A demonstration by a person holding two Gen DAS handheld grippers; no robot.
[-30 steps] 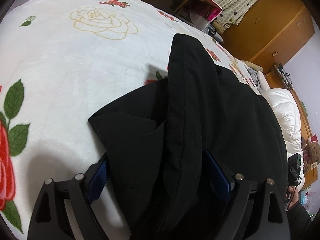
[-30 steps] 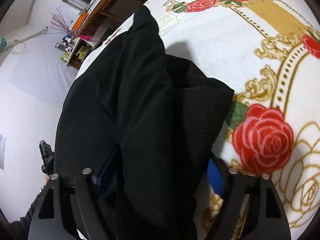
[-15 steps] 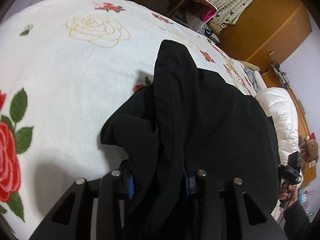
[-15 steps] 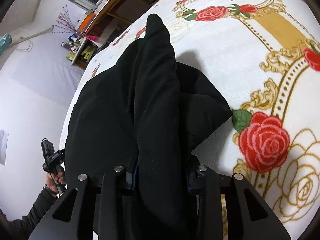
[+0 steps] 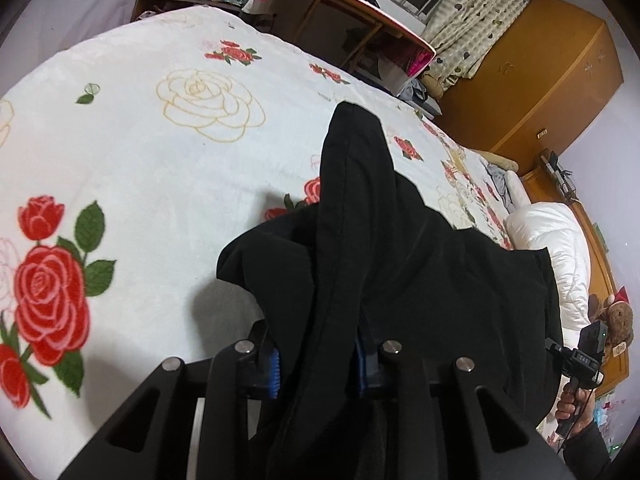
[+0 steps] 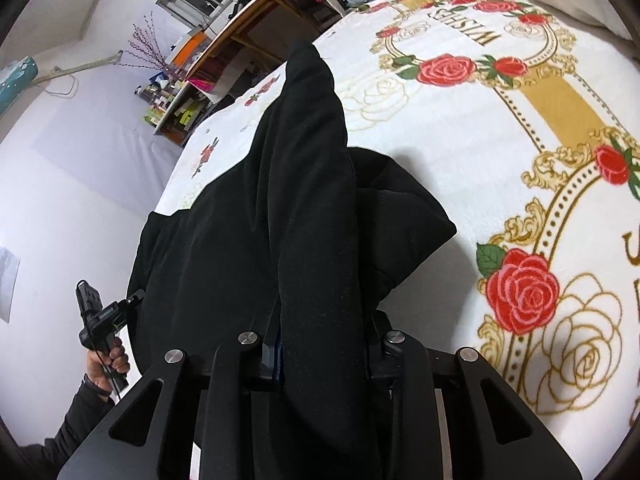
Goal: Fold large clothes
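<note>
A large black garment (image 5: pixel 400 264) lies bunched on a white rose-print blanket (image 5: pixel 140 168) on a bed. My left gripper (image 5: pixel 318 364) is shut on a thick fold of the garment, lifted off the blanket. My right gripper (image 6: pixel 322 356) is shut on another fold of the same garment (image 6: pixel 304 220), also raised. In each view the cloth runs forward as a ridge to a far tip resting on the blanket. The other gripper shows at each view's edge, in the left wrist view (image 5: pixel 580 360) and in the right wrist view (image 6: pixel 100 320). The fingertips are hidden under cloth.
A white duvet (image 5: pixel 560 248) lies at the bed's right end in the left wrist view. A wooden desk (image 5: pixel 352 8) and an orange wardrobe (image 5: pixel 540 80) stand beyond the bed. In the right wrist view, shelves (image 6: pixel 180 112) with clutter stand by the wall.
Both grippers went from open around the garment to shut on its folds. They have since lifted, pulling the cloth up into a narrower ridge.
</note>
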